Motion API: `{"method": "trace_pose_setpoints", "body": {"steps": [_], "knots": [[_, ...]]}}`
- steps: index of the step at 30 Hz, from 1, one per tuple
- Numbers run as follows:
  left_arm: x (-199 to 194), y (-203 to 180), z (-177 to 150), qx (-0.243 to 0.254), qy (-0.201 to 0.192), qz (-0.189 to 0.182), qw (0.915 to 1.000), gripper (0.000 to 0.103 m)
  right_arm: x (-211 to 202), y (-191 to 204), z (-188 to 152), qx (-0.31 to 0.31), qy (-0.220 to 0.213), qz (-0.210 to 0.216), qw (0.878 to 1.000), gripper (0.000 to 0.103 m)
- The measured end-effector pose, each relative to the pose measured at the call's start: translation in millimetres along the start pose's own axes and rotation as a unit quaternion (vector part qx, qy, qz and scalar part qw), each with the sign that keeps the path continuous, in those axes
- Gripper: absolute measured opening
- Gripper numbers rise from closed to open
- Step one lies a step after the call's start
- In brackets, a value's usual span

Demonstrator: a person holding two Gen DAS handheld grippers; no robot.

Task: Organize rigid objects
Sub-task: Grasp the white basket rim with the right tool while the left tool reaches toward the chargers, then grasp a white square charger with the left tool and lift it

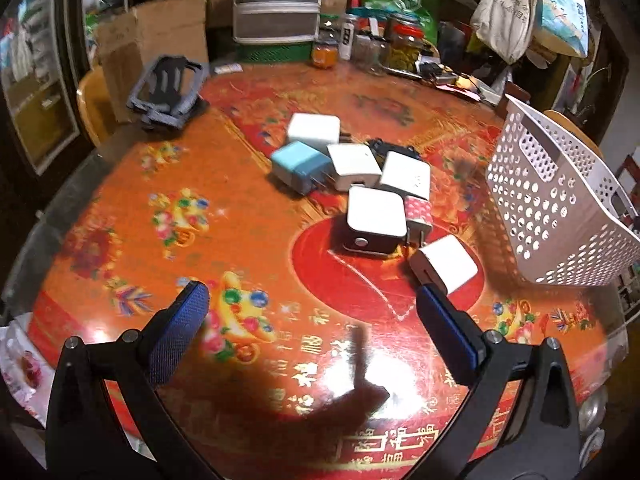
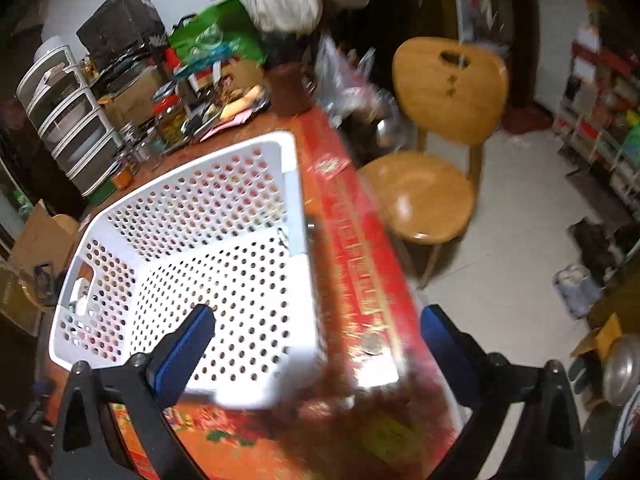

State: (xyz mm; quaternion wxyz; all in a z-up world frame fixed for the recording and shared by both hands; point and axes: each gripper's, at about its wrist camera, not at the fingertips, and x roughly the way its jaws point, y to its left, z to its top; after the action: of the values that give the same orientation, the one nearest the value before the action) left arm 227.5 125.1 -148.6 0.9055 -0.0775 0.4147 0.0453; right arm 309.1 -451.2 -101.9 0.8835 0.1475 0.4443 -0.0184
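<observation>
Several plug-in chargers lie clustered mid-table in the left wrist view: a white one [image 1: 313, 128], a light blue one [image 1: 299, 166], two more white ones [image 1: 353, 165] [image 1: 406, 174], a white-and-black one [image 1: 374, 220], a small red patterned one [image 1: 418, 213] and a white one [image 1: 444, 265] nearest my fingers. My left gripper [image 1: 312, 292] is open and empty, just short of the cluster. A white perforated basket [image 1: 560, 200] stands to the right. My right gripper [image 2: 316, 314] is open and empty over the basket's [image 2: 132, 264] near rim; the basket holds nothing I can see.
The table has a red-orange patterned cover [image 1: 180, 220]. A dark holder [image 1: 168, 88], jars [image 1: 404, 44] and a drawer unit [image 1: 276, 0] stand at the far edge. A wooden chair [image 2: 432, 184] stands beside the table. A coin [image 2: 371, 347] lies near the table edge.
</observation>
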Motion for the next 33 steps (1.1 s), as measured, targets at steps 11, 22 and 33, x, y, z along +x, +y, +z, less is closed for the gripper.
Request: {"method": "trace_pose_setpoints", "body": {"steps": [11,22,33], "knots": [[36,-39,-17,0.037,0.036,-0.015,0.9986,0.102,38,7,0,0.014,0.016,0.044,0.999,0.032],[64,-96,-5,0.055,0.05,-0.008,0.9972,0.101,37,10,4,0.014,0.0,0.023,1.0,0.023],[74,-113,6,0.059,0.045,0.009,0.9972,0.056,39,12,5,0.015,0.006,0.018,1.0,0.023]]}}
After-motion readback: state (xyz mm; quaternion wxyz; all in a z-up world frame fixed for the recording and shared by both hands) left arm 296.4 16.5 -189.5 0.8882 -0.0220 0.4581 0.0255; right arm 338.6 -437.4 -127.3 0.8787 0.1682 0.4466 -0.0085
